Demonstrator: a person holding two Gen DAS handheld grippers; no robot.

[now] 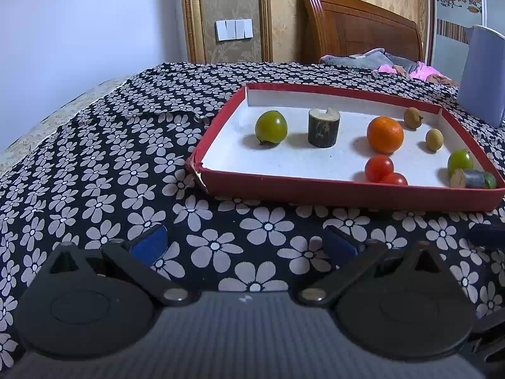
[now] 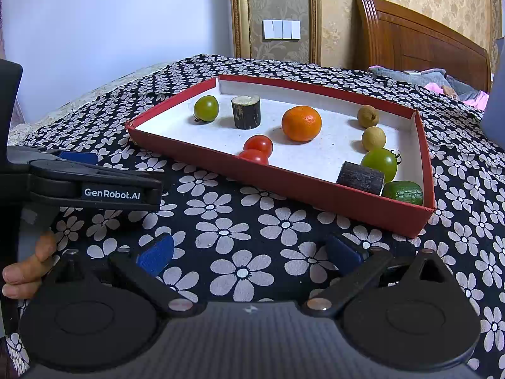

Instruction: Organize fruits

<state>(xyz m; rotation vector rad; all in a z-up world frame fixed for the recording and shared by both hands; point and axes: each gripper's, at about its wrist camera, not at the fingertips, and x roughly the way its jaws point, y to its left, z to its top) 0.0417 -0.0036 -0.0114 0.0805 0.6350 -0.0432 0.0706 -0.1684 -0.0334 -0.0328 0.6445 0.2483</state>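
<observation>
A red tray [image 1: 347, 191] [image 2: 284, 186] with a white floor lies on the flowered cloth. In it are an orange [image 1: 385, 135] [image 2: 301, 123], two red tomatoes [image 1: 378, 167] [image 2: 258, 145], a green fruit at the far left [image 1: 270, 127] [image 2: 206, 108], another green fruit [image 1: 460, 161] [image 2: 379, 161], two small brown fruits [image 1: 434, 139] [image 2: 373, 138], a dark green fruit [image 2: 403, 192] and two bark-covered log pieces [image 1: 323, 128] [image 2: 360, 177]. My left gripper [image 1: 243, 244] and right gripper [image 2: 249, 252] are both open, empty, above the cloth in front of the tray.
The left gripper's body [image 2: 91, 186], with a hand below it, shows at the left of the right wrist view. A grey-blue container [image 1: 483, 75] stands behind the tray's right corner. A wooden headboard [image 1: 356, 25] and bundled clothes [image 1: 388, 60] lie at the back.
</observation>
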